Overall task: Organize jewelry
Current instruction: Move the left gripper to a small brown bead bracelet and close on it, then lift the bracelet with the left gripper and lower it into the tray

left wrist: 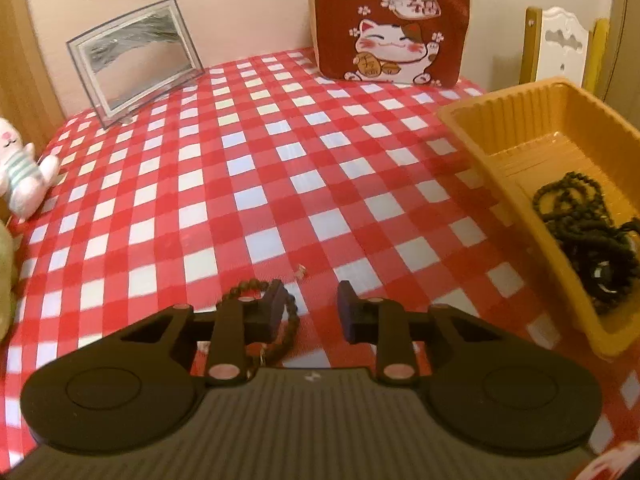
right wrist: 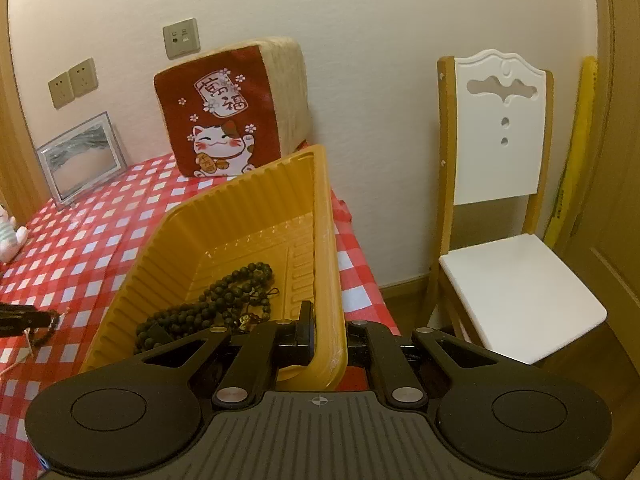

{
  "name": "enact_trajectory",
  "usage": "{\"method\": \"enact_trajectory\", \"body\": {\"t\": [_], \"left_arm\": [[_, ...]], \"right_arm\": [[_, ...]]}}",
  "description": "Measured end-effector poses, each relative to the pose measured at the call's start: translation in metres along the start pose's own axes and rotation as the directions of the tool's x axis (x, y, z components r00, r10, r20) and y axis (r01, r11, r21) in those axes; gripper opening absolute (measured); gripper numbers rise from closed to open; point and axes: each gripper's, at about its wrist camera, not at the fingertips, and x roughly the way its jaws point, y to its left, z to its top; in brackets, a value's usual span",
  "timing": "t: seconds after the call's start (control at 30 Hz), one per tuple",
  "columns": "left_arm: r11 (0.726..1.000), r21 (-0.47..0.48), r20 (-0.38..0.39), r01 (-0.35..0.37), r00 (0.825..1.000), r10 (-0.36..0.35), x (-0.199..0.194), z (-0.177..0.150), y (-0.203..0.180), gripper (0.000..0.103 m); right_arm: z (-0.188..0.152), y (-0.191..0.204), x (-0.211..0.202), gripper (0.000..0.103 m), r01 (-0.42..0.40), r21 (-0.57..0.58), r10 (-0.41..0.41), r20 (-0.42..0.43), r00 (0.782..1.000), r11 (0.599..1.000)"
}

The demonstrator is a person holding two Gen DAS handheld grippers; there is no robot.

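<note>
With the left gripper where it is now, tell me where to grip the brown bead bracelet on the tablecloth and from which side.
Grip the brown bead bracelet at its near-right arc, the exposed strand beside the left gripper. Come from above: it lies flat on the checked tablecloth, so one of the fingers should go inside the loop and one outside. The left one already overlaps the ring.
</note>
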Motion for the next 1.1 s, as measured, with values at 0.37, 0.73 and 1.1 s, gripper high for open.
{"method": "enact_trajectory", "body": {"t": [0.37, 0.73, 1.1], "left_arm": [[0.998, 0.06, -0.043, 0.014, 0.999, -0.011, 0.038, 0.013, 0.009, 0.015], [0.996, 0.08, -0.041, 0.045, 0.998, -0.042, 0.041, 0.011, 0.005, 0.007], [0.982, 0.038, 0.049, 0.182, 0.982, -0.184, -0.016, 0.024, -0.023, 0.007]], "right_arm": [[0.002, 0.004, -0.001, 0.006, 0.023, 0.005, -0.023, -0.002, 1.0, 1.0], [0.002, 0.004, -0.002, 0.006, 0.03, 0.009, -0.03, -0.004, 1.0, 1.0], [0.003, 0.005, -0.004, 0.006, 0.02, 0.008, -0.02, 0.006, 1.0, 1.0]]}}
